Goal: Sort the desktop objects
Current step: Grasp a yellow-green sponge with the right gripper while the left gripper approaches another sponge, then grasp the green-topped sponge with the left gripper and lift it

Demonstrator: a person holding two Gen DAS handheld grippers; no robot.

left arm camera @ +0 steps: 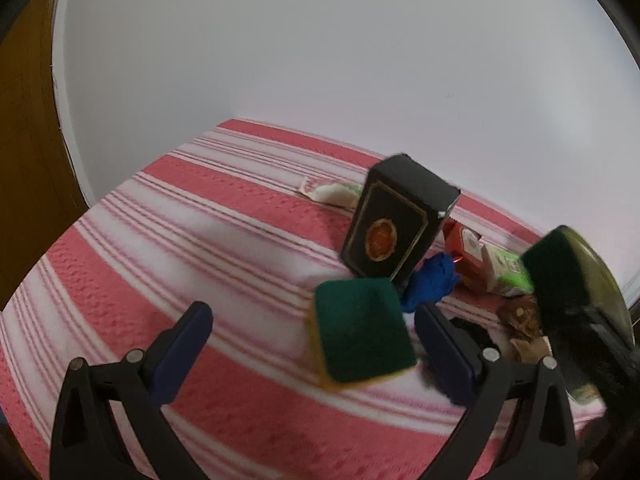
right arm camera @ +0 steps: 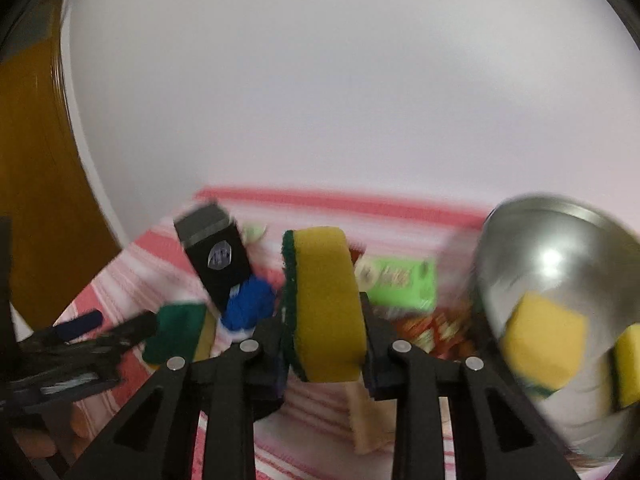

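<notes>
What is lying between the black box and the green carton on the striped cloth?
In the left wrist view, a blue crumpled thing and a red carton lie between the black box and green carton.

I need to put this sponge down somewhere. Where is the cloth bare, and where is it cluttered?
Bare: the wide striped cloth left of the black box, from the white packet at the back down to the left claw. Crowded: right of the box, where blue cloth, red carton, green carton and metal bowl bunch together.
</notes>
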